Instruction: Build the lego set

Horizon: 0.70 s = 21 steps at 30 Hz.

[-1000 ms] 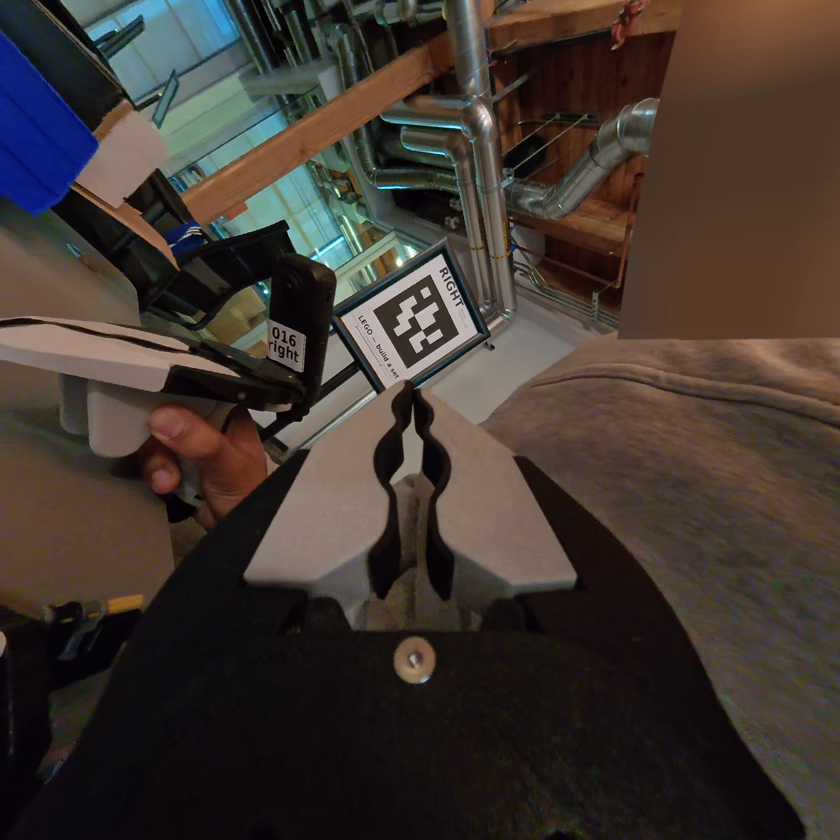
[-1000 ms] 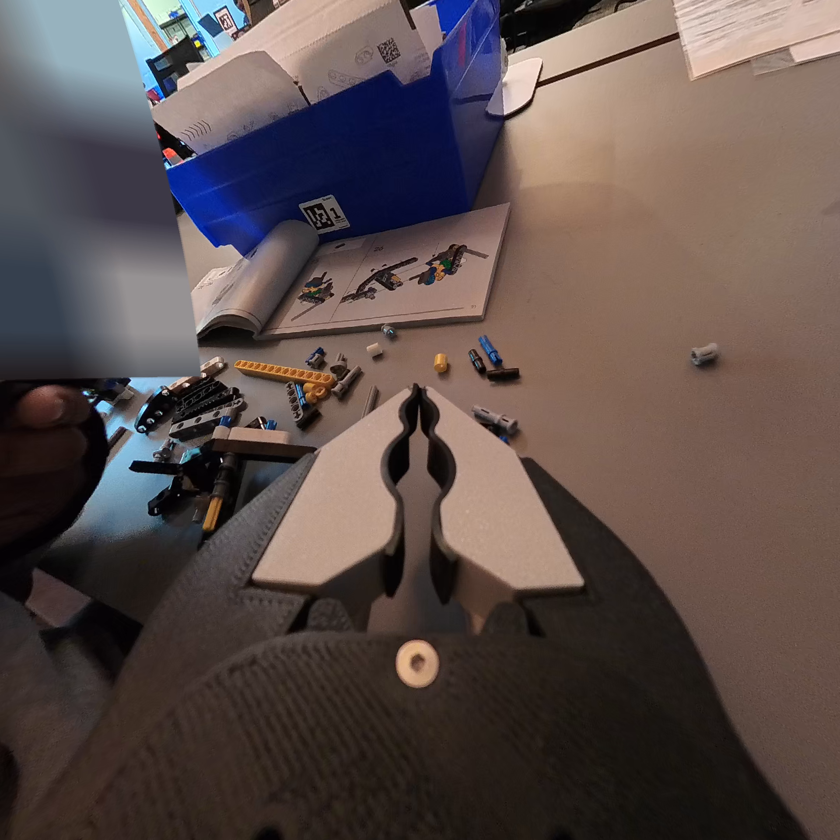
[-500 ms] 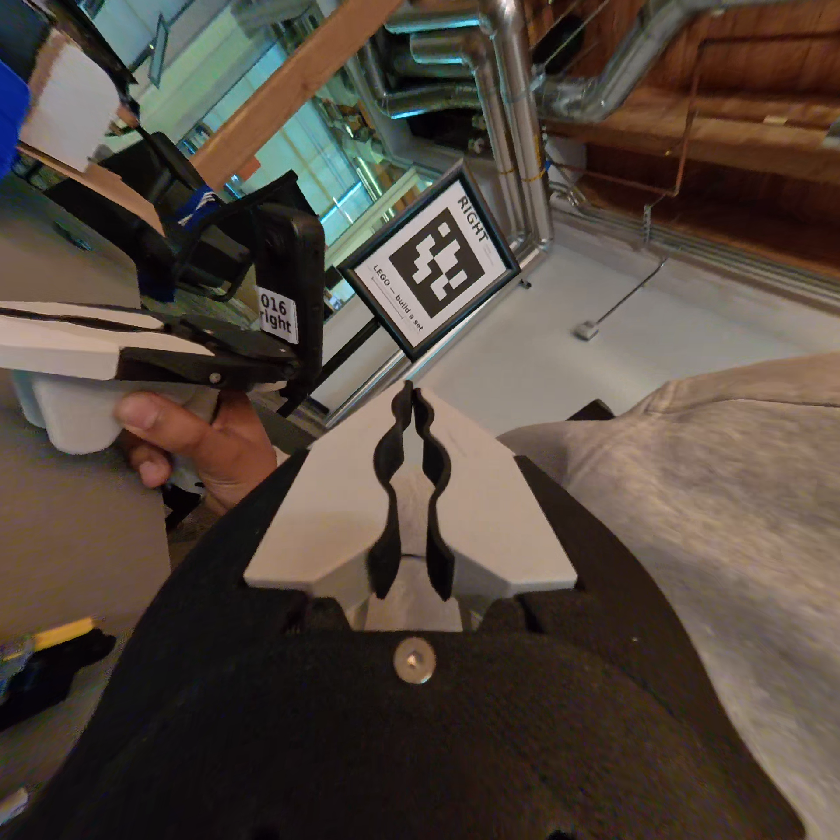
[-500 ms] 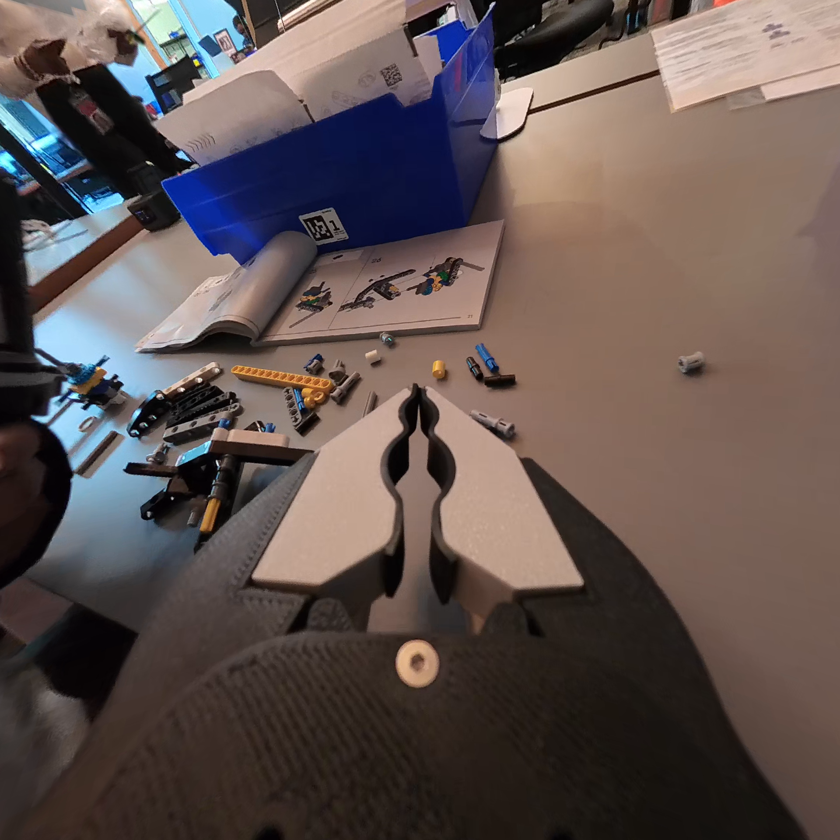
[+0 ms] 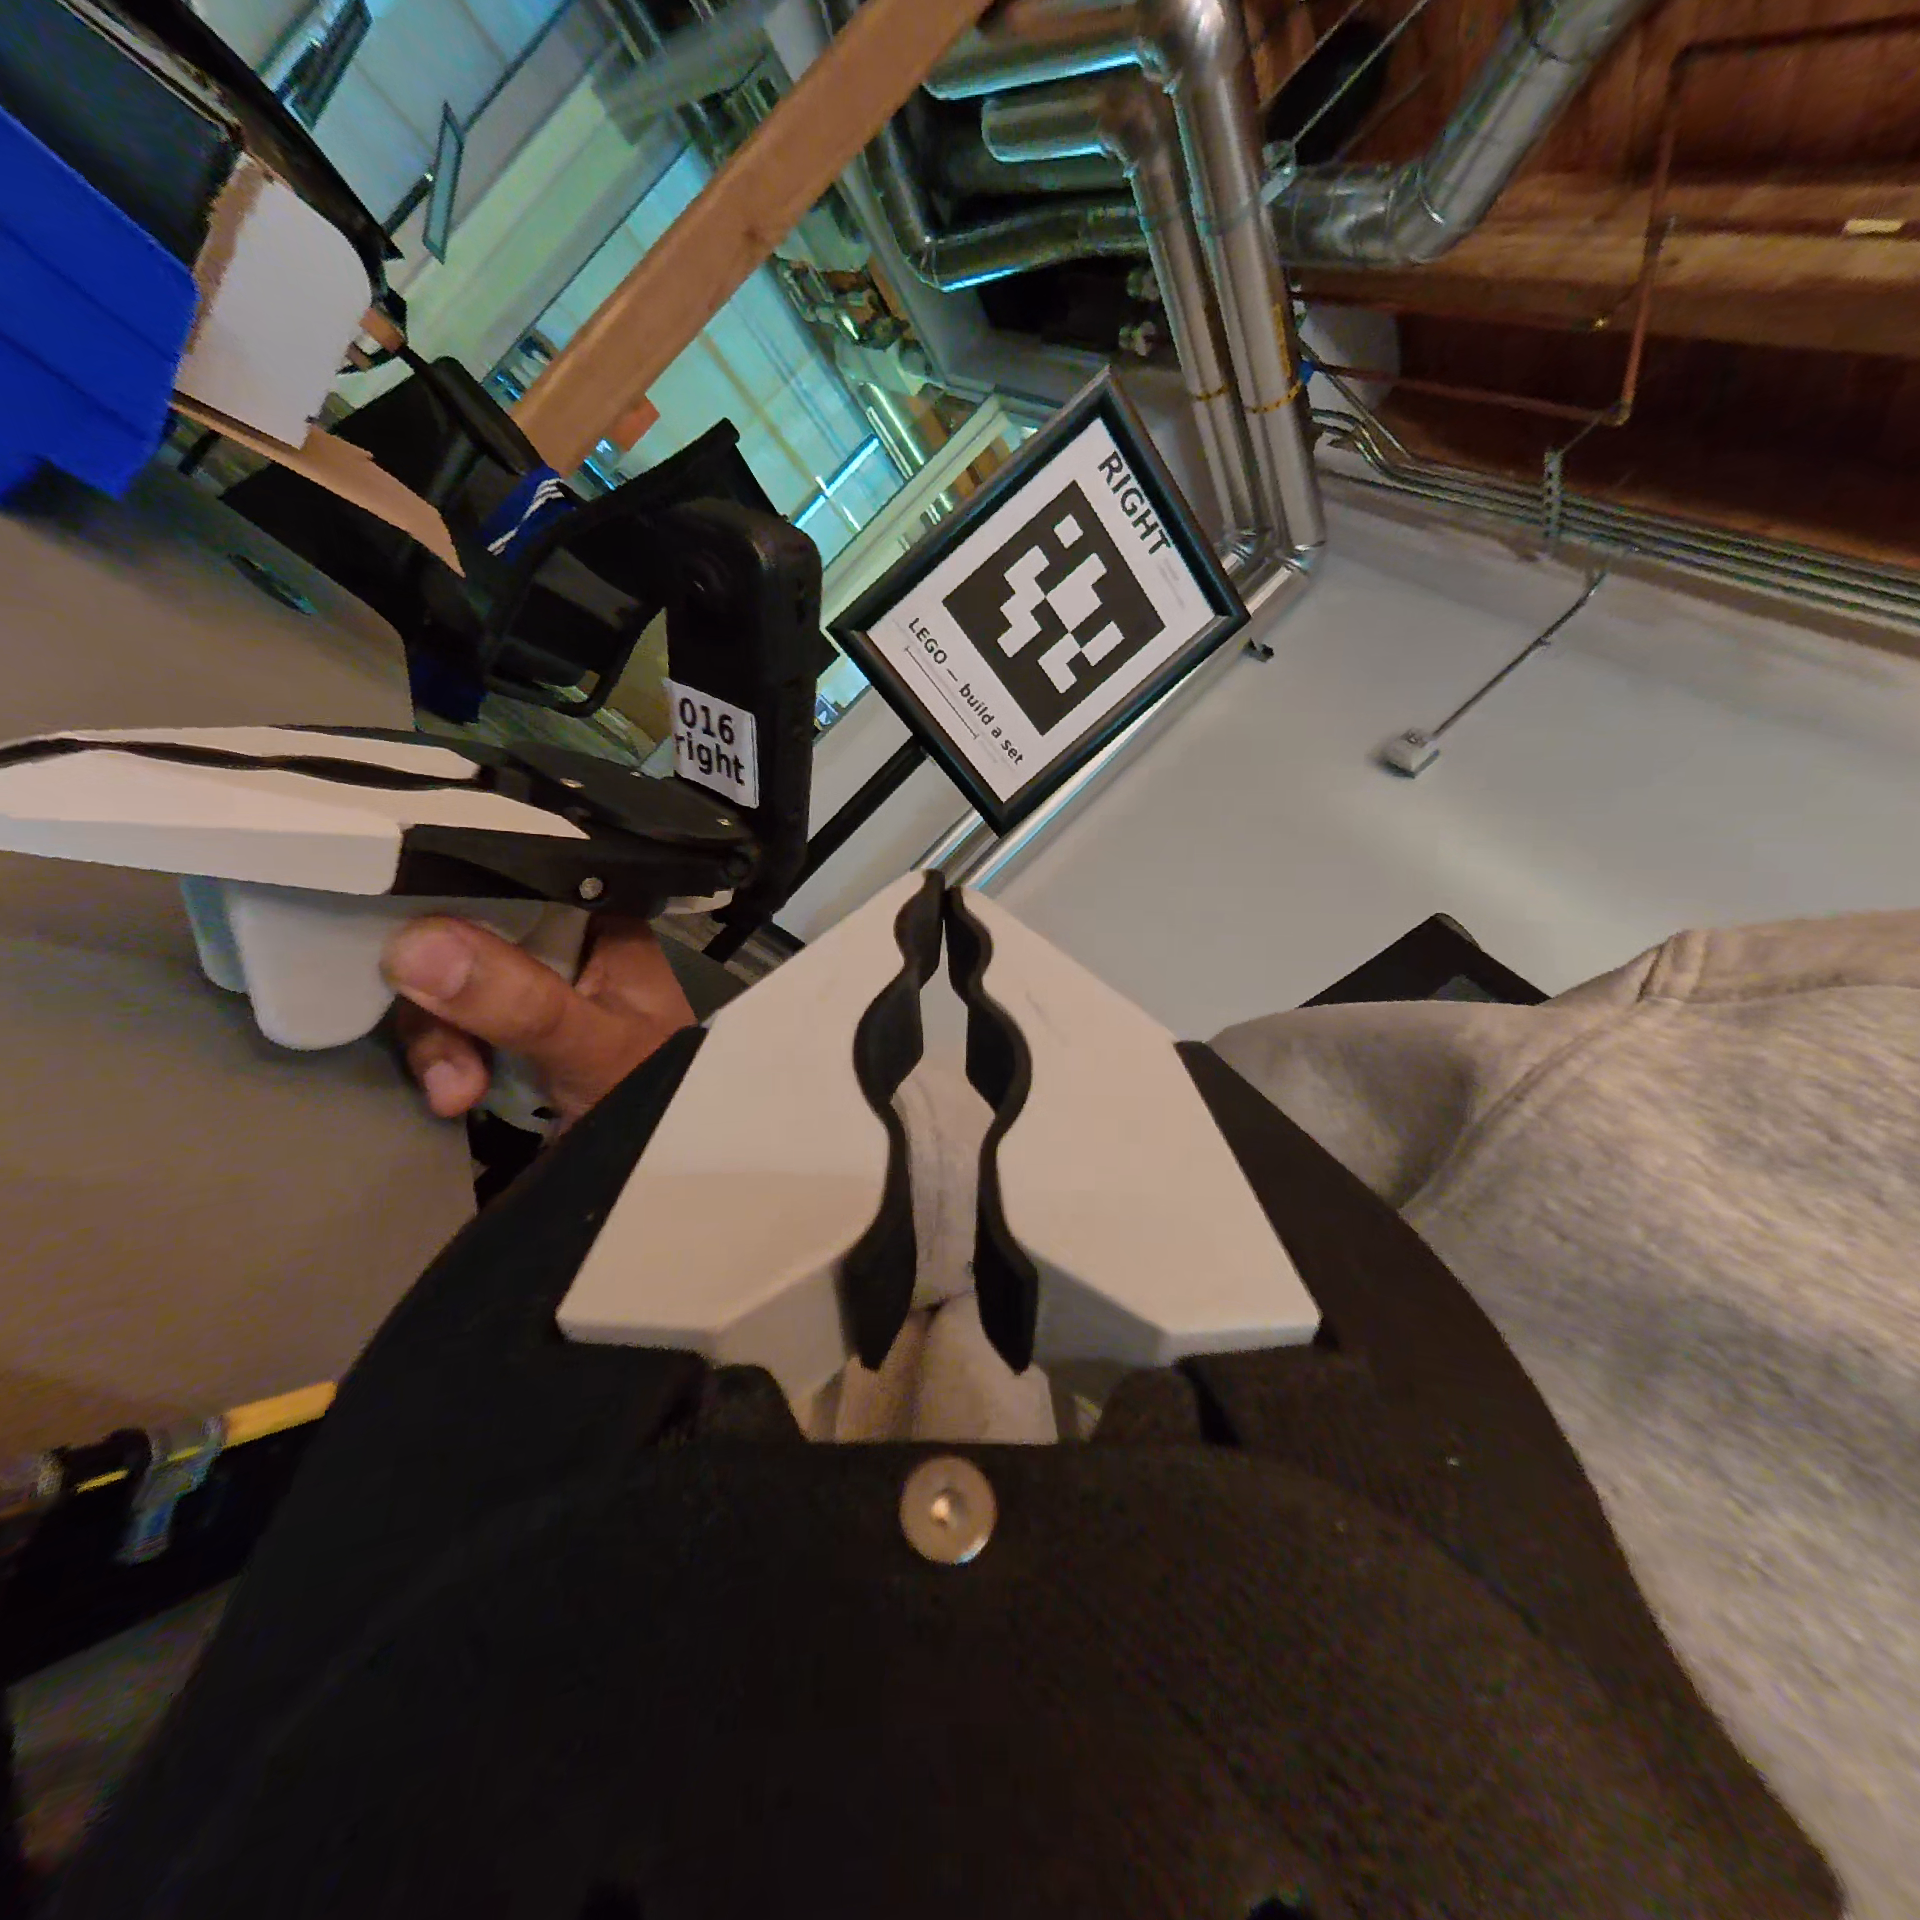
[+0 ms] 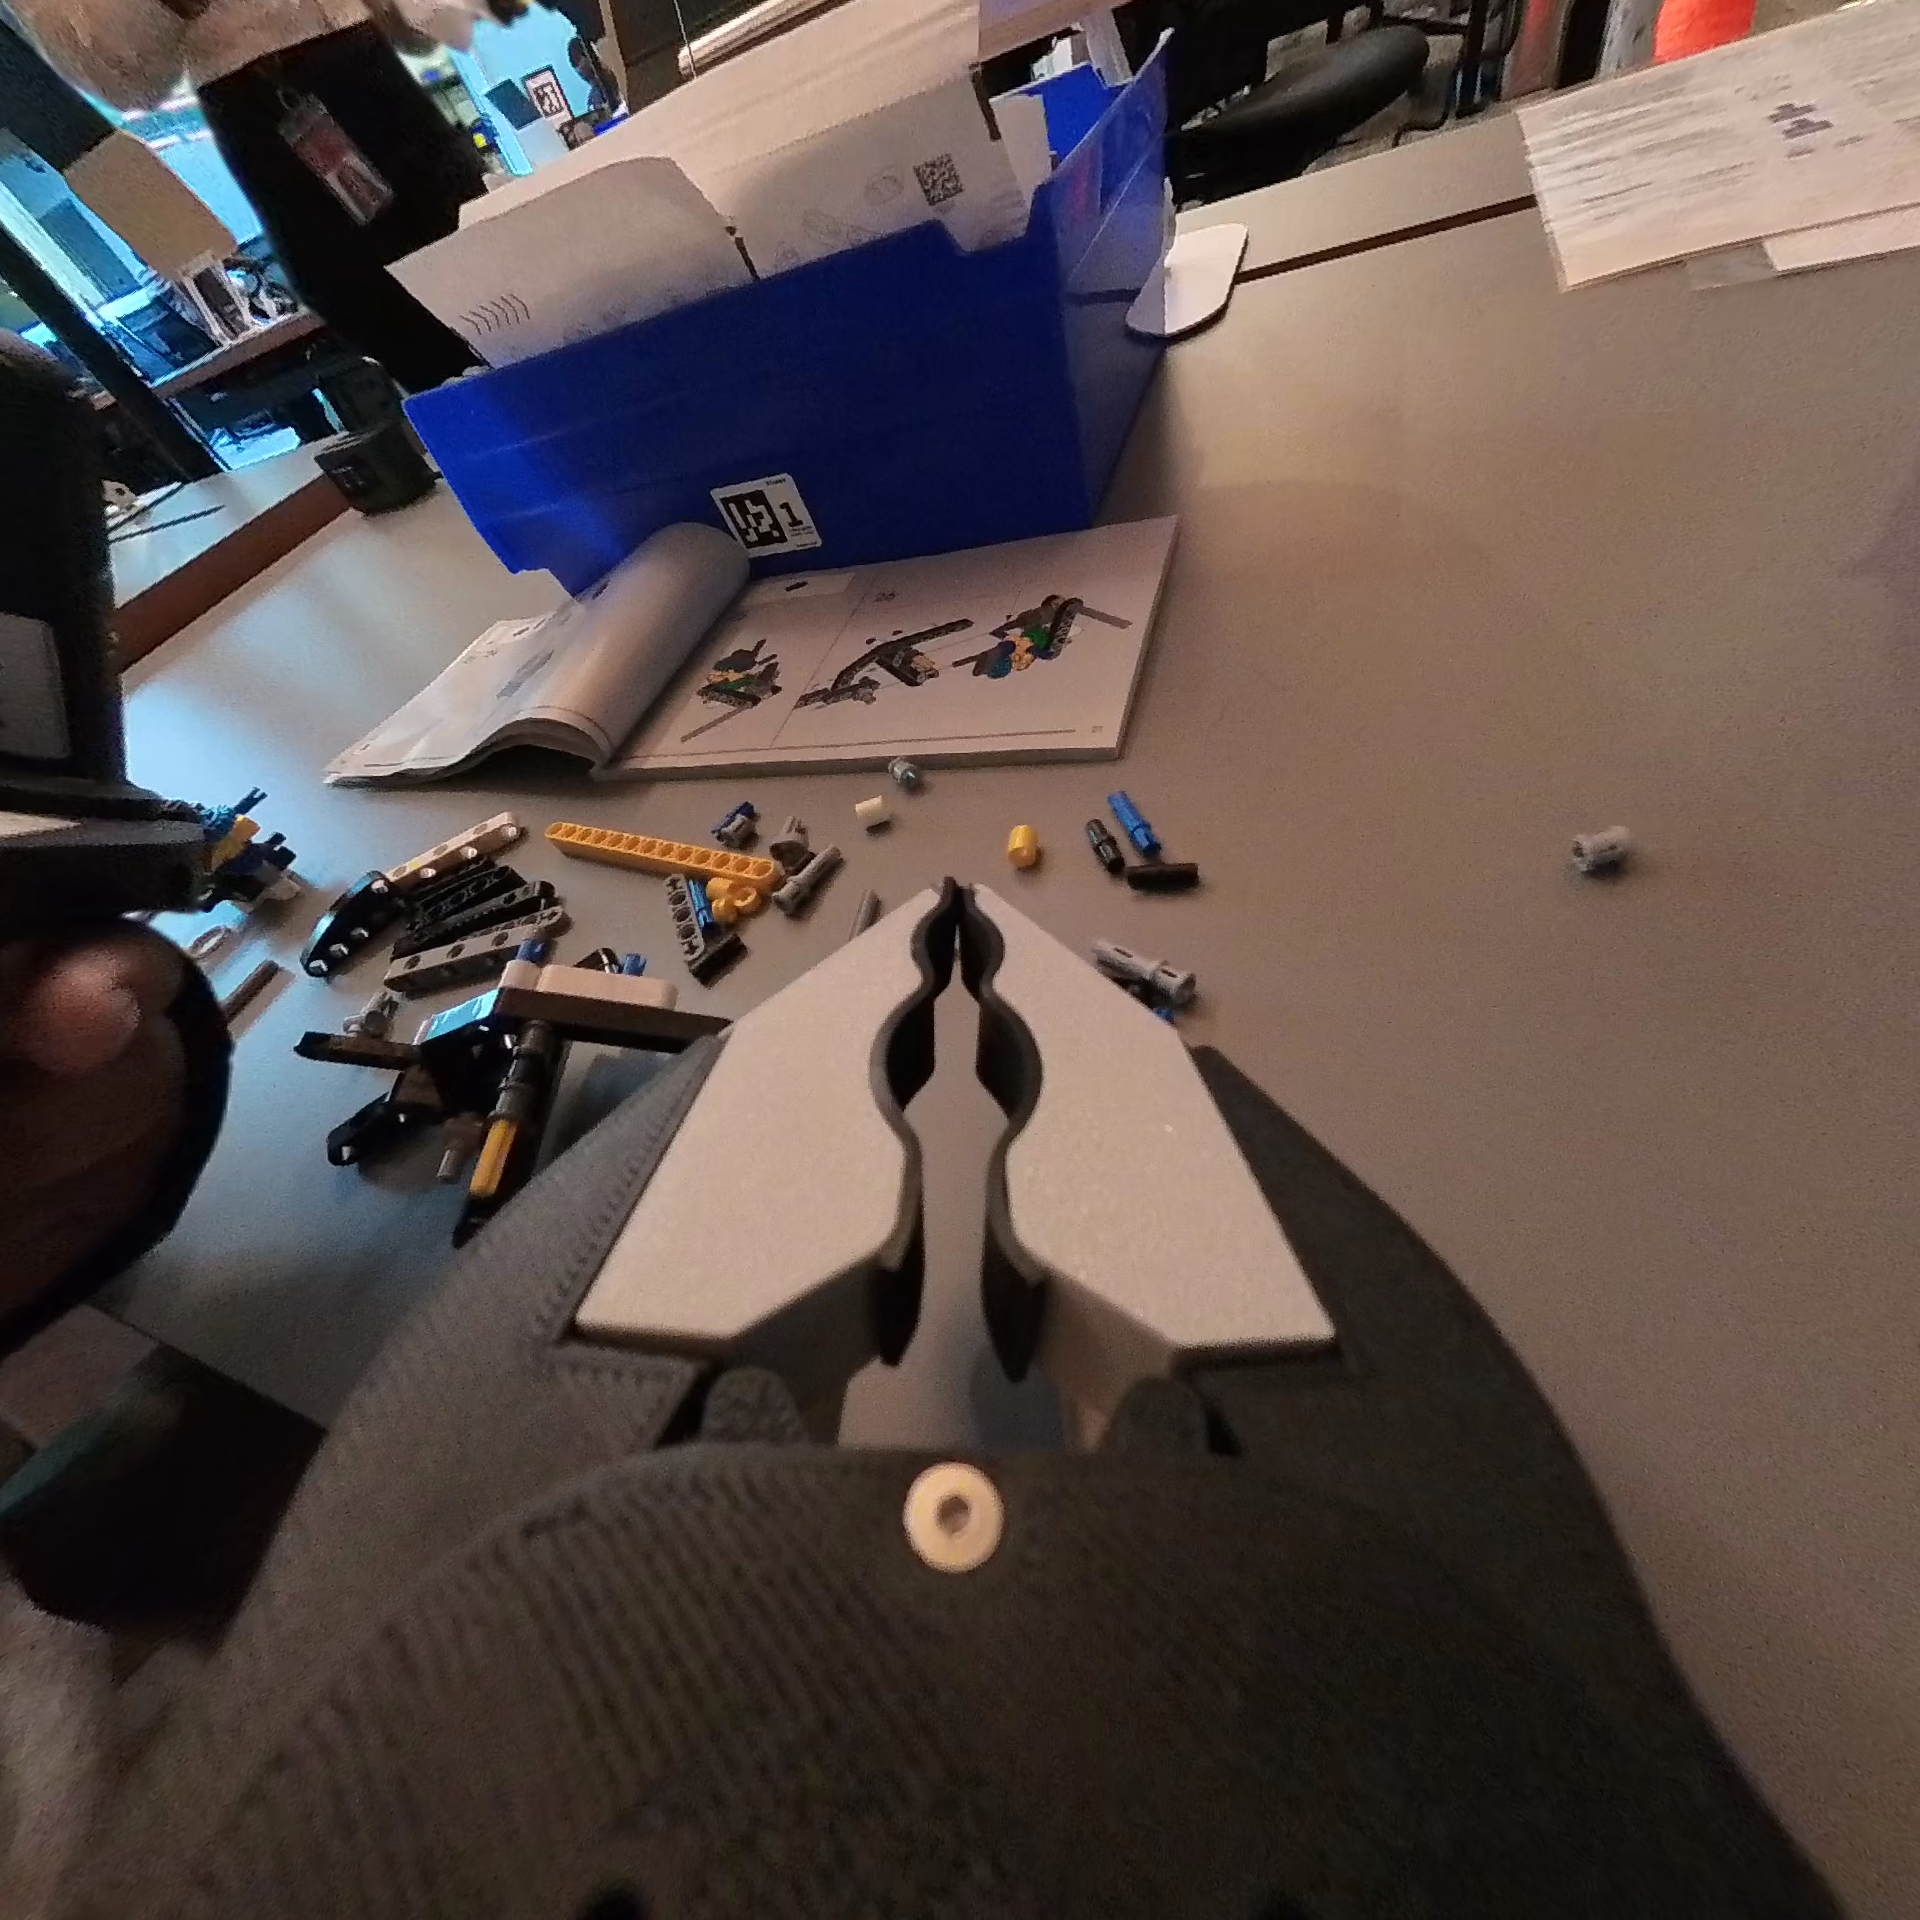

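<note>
Build judged barely begun. Loose plastic lego pieces (image 6: 717,894) lie scattered mid-table before the open paper instruction booklet (image 6: 883,665); a small black-and-yellow partial assembly (image 6: 488,1070) sits nearer the front edge. Left gripper (image 5: 940,894) and right gripper (image 6: 951,899) both closed, empty, raised off the grey table (image 6: 1507,675).

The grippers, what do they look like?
Each gripper, left and right, has two pale grey wedge-shaped fingers lined with wavy black pads on a black textured body with one silver screw. The person wears a grey sweatshirt sleeve.
</note>
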Each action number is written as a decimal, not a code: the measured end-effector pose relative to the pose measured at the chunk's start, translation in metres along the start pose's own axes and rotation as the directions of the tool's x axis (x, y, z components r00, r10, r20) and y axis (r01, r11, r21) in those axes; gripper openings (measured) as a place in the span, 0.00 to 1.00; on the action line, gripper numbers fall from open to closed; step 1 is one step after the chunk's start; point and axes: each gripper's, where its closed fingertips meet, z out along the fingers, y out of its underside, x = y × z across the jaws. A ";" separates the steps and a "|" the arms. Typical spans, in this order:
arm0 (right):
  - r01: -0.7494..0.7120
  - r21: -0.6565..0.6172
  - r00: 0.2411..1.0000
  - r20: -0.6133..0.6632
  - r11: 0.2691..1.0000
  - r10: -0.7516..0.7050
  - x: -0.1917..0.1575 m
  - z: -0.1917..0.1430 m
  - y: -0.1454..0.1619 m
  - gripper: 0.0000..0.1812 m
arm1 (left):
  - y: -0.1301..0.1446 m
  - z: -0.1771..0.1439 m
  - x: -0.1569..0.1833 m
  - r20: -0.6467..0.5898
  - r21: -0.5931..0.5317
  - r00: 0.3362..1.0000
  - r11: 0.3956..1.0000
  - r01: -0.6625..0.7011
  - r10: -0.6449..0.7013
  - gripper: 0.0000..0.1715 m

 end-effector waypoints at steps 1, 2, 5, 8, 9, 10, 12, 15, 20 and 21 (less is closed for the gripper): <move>0.000 0.001 1.000 0.002 1.000 0.000 0.000 0.000 0.000 0.00 | 0.000 0.000 0.000 0.001 0.001 1.000 1.000 0.000 0.000 0.00; 0.000 0.002 1.000 0.003 1.000 0.000 0.000 0.000 0.000 0.00 | 0.000 0.001 -0.001 0.001 0.000 1.000 1.000 0.000 0.000 0.00; 0.002 0.003 1.000 0.006 1.000 -0.002 -0.001 0.000 0.000 0.00 | 0.002 0.002 -0.001 0.004 -0.005 1.000 1.000 0.000 0.000 0.00; 0.004 0.004 1.000 0.006 1.000 -0.004 -0.001 0.000 0.000 0.00 | 0.002 0.002 -0.001 0.003 -0.006 1.000 1.000 0.002 -0.002 0.00; 0.003 0.004 1.000 0.007 1.000 -0.003 -0.001 0.000 0.000 0.00 | 0.002 0.002 -0.001 0.002 -0.004 1.000 1.000 0.003 -0.003 0.00; 0.003 0.004 1.000 0.007 1.000 -0.003 -0.001 0.000 0.000 0.00 | 0.002 0.002 -0.001 0.001 -0.003 1.000 1.000 0.004 -0.004 0.00; 0.003 0.003 1.000 0.007 1.000 -0.003 -0.001 0.000 0.000 0.00 | 0.001 0.002 -0.001 -0.001 0.000 1.000 1.000 0.004 -0.004 0.00; 0.003 0.003 1.000 0.008 1.000 -0.003 -0.001 0.000 0.000 0.00 | 0.000 0.002 0.000 -0.002 0.003 1.000 1.000 0.005 -0.005 0.00; 0.003 0.003 1.000 0.008 1.000 -0.003 -0.001 0.000 0.000 0.00 | 0.001 0.002 0.000 -0.003 0.000 1.000 1.000 0.004 -0.004 0.00; 0.003 0.003 1.000 0.008 1.000 -0.003 -0.001 0.000 0.000 0.00 | 0.001 0.002 0.000 -0.002 0.000 1.000 1.000 0.004 -0.004 0.00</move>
